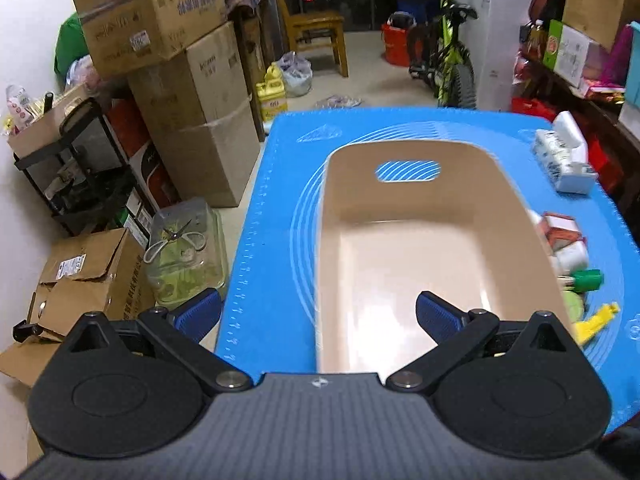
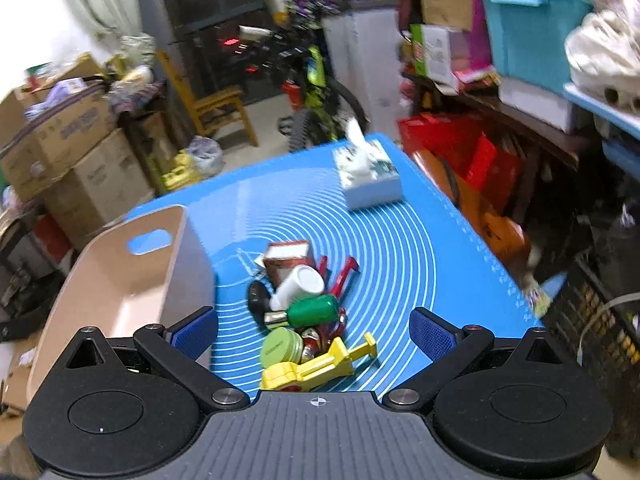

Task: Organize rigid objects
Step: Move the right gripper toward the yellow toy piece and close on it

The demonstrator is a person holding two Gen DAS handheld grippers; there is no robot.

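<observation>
Left hand-held gripper [image 1: 318, 316]: mine, released, over beige bin [image 1: 404, 264] at table's left edge.
Right hand-held gripper [image 2: 314, 330]: mine, released, empty; object pile [image 2: 304, 304] just ahead.

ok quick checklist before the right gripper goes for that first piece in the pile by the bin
1. Right gripper open: ok, jaws spread wide, nothing between them.
2. Left gripper free: ok, open and holding nothing.
3. Beige bin has room: ok, nothing seen inside.
4. Nearest piece reachable: ok, the yellow tool lies just ahead of the right gripper.
5. Clean single grasp: not ok, the green round tin and green bottle crowd against it.
6. Bin held steady: cannot tell.
</observation>
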